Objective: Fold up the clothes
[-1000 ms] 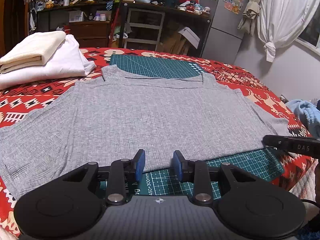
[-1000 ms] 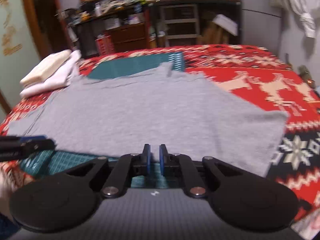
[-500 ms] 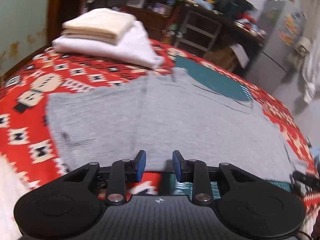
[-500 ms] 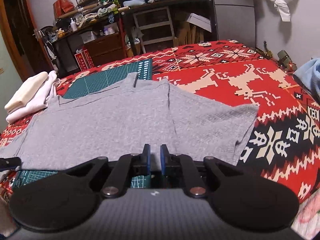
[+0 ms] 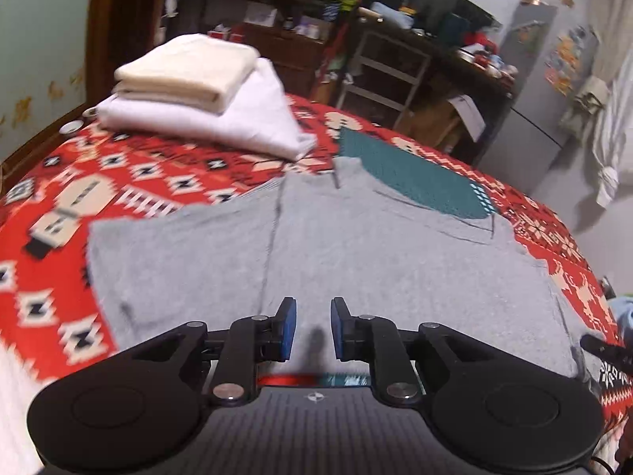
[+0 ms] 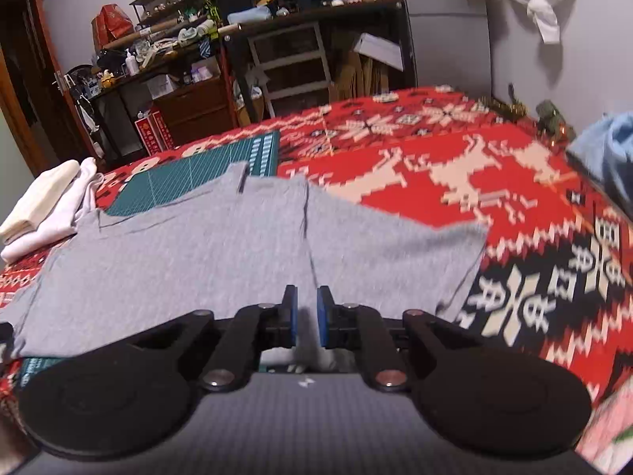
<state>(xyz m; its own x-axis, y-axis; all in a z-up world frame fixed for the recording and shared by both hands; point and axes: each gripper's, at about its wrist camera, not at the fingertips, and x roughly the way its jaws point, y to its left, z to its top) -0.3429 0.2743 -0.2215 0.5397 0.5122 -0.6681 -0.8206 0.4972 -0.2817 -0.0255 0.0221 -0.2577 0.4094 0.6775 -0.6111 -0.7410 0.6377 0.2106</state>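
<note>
Swinging outward since a second ago, we hover our left gripper (image 5: 312, 326) and right gripper (image 6: 304, 314), jaws parted and empty, over the grey shirt's (image 5: 356, 261) near hem, folded cream and white clothes (image 5: 205, 95) stacked beyond its left sleeve.

Both wrist views low, facing forward, sharing grey shirt (image 5: 376, 261)

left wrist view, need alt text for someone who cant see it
A grey short-sleeved top lies spread flat on a red patterned bedspread, partly covering a green cutting mat. The open left tongs hover over its near hem, holding nothing. A stack of folded cream and white clothes sits at the far left, with cluttered shelves behind.
</note>
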